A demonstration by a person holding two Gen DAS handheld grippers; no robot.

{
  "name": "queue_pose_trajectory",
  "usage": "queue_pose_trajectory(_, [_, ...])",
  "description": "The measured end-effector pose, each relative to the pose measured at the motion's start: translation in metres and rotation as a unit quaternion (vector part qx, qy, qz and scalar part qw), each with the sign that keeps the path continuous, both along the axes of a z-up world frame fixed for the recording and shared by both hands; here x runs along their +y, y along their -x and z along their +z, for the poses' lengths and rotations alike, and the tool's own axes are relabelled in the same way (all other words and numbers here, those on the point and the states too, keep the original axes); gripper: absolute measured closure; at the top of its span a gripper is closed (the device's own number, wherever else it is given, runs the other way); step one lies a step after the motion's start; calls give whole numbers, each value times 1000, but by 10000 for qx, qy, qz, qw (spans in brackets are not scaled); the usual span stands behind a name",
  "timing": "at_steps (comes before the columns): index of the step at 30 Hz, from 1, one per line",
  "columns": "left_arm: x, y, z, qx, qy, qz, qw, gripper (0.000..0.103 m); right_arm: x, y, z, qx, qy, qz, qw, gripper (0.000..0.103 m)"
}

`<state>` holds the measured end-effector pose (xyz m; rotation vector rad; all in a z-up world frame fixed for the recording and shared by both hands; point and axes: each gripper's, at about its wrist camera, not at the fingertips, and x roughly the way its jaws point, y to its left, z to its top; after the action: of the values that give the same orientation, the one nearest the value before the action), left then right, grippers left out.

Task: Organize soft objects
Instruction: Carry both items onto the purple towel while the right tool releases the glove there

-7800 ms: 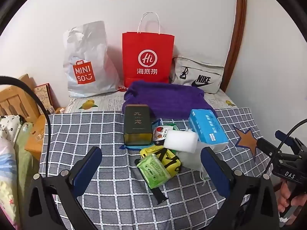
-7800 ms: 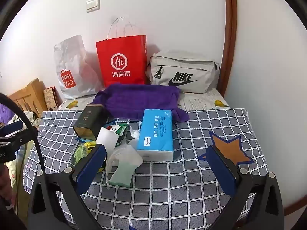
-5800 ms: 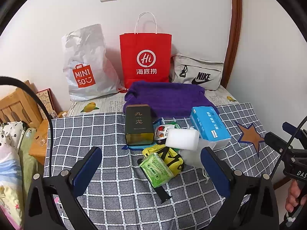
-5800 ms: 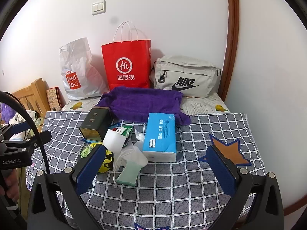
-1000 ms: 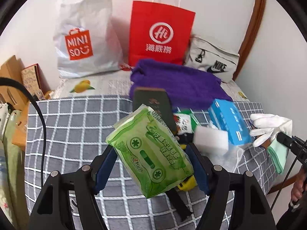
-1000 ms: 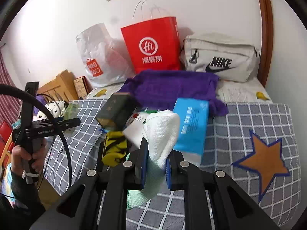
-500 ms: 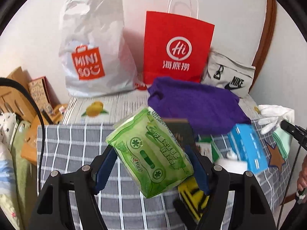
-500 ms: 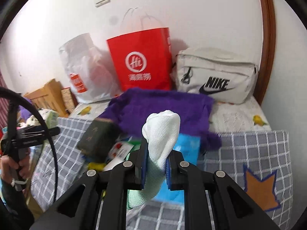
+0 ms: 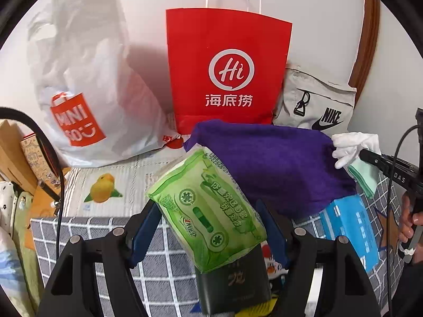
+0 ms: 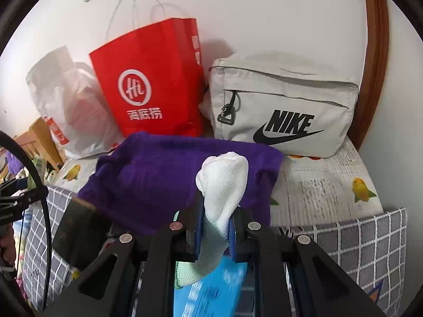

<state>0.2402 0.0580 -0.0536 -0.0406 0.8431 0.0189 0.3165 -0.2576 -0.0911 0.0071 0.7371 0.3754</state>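
Against the wall stand a red paper bag (image 9: 227,71) and grey Nike bag (image 10: 285,105), before them a purple towel (image 9: 275,163); left tongs (image 9: 208,235) clench a green wipes pack (image 9: 208,216) aloft, right tongs (image 10: 214,235) clench a white glove (image 10: 222,185) above the towel.

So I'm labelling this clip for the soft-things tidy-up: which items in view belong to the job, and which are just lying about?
In the job:
- green soft tissue pack, gripped in the left tongs
- white knitted glove, gripped in the right tongs
- purple towel

Lying about:
- dark rectangular tin
- wooden furniture at the left edge
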Motion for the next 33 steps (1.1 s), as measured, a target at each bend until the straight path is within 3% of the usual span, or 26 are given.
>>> queue_pose_trajectory(16, [1,-70,-26,241,78,-82,9996,31,23,-95,-33,354,90,196,9991,86])
queue_pose_trajectory(22, [-7,-89,-34,304,163,-201,9992,31,34,-121,-67,925,582,317,9935,80])
queue_pose_trajectory(25, [-13,-101,-41,389,289,-282,9984,31,30,-120,-71,967,653,343,9926,63])
queue_pose_trajectory(27, [-17,-108,-46,447,369,-333,9978,31,27,-117,-70,1014,684,354,9919,41])
queue_pose_trajectory(30, [-23,-122,-56,615,431,-326,9966,31,25,-106,-65,882,847,400,9917,28])
queue_pose_trajectory(33, [-27,-133,-65,768,393,-308,9958,31,22,-96,-58,704,942,425,9921,26])
